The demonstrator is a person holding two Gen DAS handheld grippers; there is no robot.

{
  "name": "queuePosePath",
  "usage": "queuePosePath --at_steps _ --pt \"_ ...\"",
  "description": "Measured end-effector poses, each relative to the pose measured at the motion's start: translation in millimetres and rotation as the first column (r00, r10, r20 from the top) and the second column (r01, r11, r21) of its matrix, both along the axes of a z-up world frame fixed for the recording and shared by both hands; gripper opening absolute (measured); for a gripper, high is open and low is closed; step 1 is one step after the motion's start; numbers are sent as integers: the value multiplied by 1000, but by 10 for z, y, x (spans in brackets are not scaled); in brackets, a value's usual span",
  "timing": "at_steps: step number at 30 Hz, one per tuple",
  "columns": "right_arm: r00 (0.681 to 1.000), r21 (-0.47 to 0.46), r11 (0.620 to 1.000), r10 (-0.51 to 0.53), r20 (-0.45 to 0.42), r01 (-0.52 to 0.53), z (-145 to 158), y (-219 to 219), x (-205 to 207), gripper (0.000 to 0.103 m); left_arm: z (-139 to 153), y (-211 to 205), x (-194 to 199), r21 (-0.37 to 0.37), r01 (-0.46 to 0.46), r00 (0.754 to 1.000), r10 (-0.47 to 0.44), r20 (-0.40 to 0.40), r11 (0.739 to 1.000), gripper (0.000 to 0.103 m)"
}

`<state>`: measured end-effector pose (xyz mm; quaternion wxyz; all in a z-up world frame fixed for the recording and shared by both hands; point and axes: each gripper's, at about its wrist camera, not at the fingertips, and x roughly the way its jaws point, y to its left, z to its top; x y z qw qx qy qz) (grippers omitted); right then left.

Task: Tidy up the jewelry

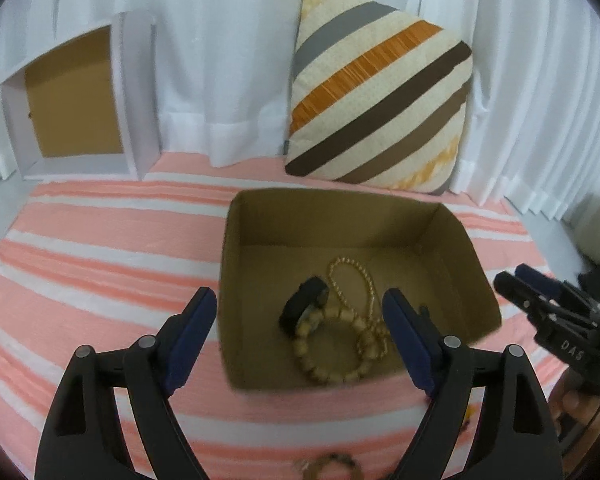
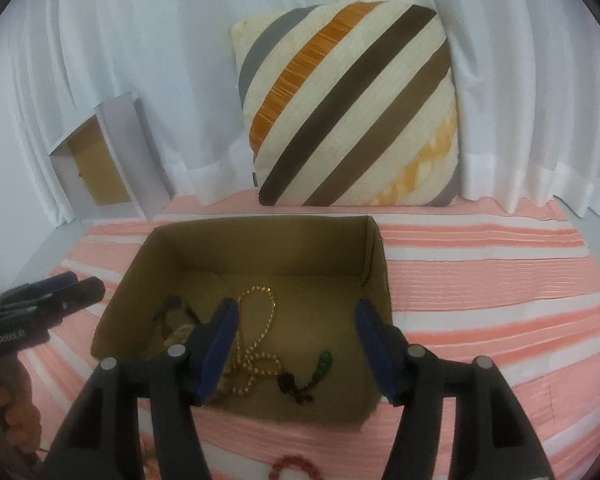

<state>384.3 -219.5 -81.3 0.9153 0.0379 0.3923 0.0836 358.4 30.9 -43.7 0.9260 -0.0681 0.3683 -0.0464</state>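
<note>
beaded bracelet (image 1: 332,354), pearl necklace (image 1: 354,284) in cardboard box (image 1: 340,216); both tongs spread.

A home setting, likely a bedroom or sitting corner. Ahead of the tool, white curtains (image 1: 228,60) hang to the surface, with a diagonally striped cushion (image 1: 380,92) leaning against them. Below the tool spreads a coral-and-white striped cloth (image 1: 100,248), and an open white box (image 1: 80,100) stands ahead to the left.
</note>
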Motion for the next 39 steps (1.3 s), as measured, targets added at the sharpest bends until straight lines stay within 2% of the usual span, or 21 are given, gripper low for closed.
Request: queuePosePath --at_steps 7,10,12,16,19,22,26,28,29,30,34,39 --pt "999 -18 1000 -17 51 18 128 -34 -653 62 -207 298 -712 31 -1 999 2 -48 1000 88" --pt "997 -21 999 -33 66 34 157 -48 -973 62 -374 513 -1053 60 -12 998 16 -66 998 88" --pt "996 -31 998 -46 78 48 164 -55 -1198 62 -523 665 -1250 66 2 998 2 -62 998 92" --pt "994 -51 995 -78 81 82 104 -65 -1634 62 -859 868 -1384 82 34 997 -27 -78 996 92" --pt "993 -42 993 -105 53 108 20 -93 -1888 62 -1035 972 -1281 108 9 996 1 -92 994 92" --pt "992 -30 992 -126 24 126 -37 -117 -2025 62 -1158 1071 -1049 94 -31 991 42 -125 995 92" --pt "990 -32 989 -142 1 142 -76 -133 -2127 62 -1347 1268 -639 87 -119 973 133 -188 989 92" --pt "990 -40 989 -139 6 140 -63 -122 -2150 62 -1370 1266 -510 136 -118 971 143 -190 984 93" --pt "990 -45 989 -137 14 138 -42 -111 -2155 62 -1382 1255 -467 155 -111 970 141 -200 982 98" --pt "991 -48 990 -134 21 135 -24 -101 -2162 62 -1399 1242 -434 174 -110 968 145 -205 979 103" --pt "991 -57 991 -120 51 123 15 -38 -2145 62 -1390 1261 -454 150 -119 971 147 -191 982 103" --pt "992 -51 992 -117 42 119 -20 30 -2104 62 -1408 1280 -480 150 -119 971 146 -190 982 103"
